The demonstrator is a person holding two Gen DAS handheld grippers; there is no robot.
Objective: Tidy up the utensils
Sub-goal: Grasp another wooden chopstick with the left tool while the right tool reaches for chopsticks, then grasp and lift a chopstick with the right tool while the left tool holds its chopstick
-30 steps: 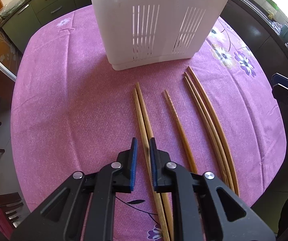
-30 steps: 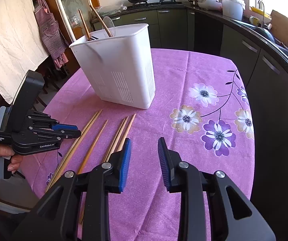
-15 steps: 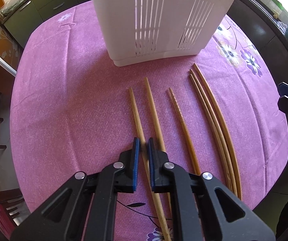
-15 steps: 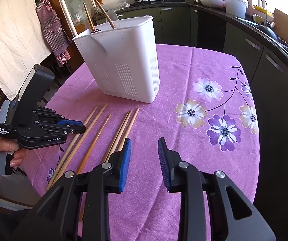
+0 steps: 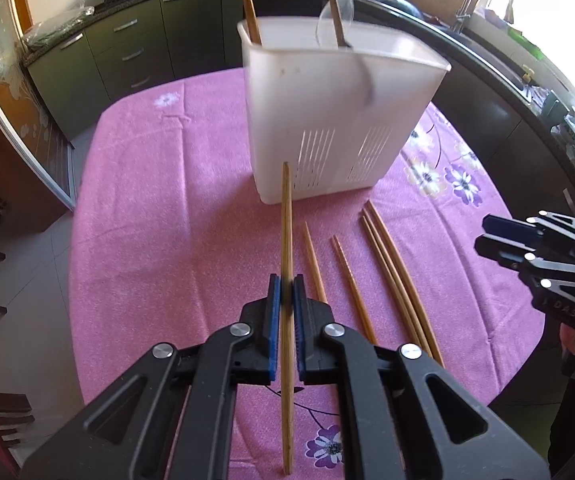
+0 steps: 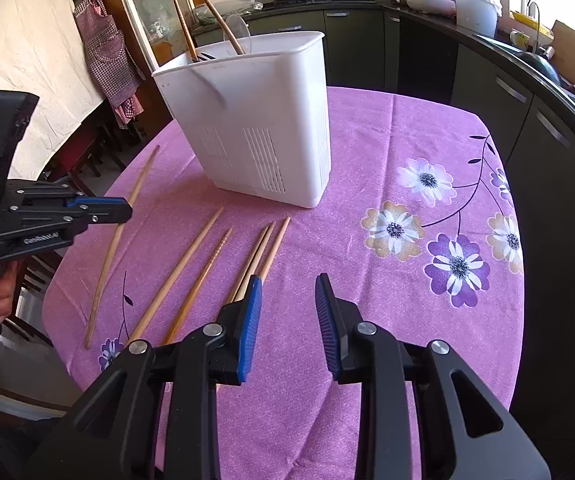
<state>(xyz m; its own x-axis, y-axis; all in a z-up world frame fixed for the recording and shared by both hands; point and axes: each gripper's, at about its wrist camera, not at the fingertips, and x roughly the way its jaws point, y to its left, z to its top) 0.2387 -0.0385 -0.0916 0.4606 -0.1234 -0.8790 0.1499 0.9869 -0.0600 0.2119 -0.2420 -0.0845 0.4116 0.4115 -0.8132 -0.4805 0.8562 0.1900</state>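
Observation:
My left gripper is shut on one wooden chopstick and holds it above the pink tablecloth, its tip pointing at the white slotted utensil holder. The same gripper and chopstick show in the right wrist view. Several more chopsticks lie side by side on the cloth in front of the holder, also seen in the right wrist view. The holder has two chopsticks and a clear spoon standing in it. My right gripper is open and empty, above the near ends of the rightmost chopsticks.
The round table has a pink flowered cloth. Dark kitchen cabinets curve around the back and right. Chairs and a hanging apron stand to the left, beyond the table edge.
My left gripper closed on the leftmost chopstick and lifted it off the cloth, tilting up so the holder's rim came into view. The right gripper stayed open and barely moved.

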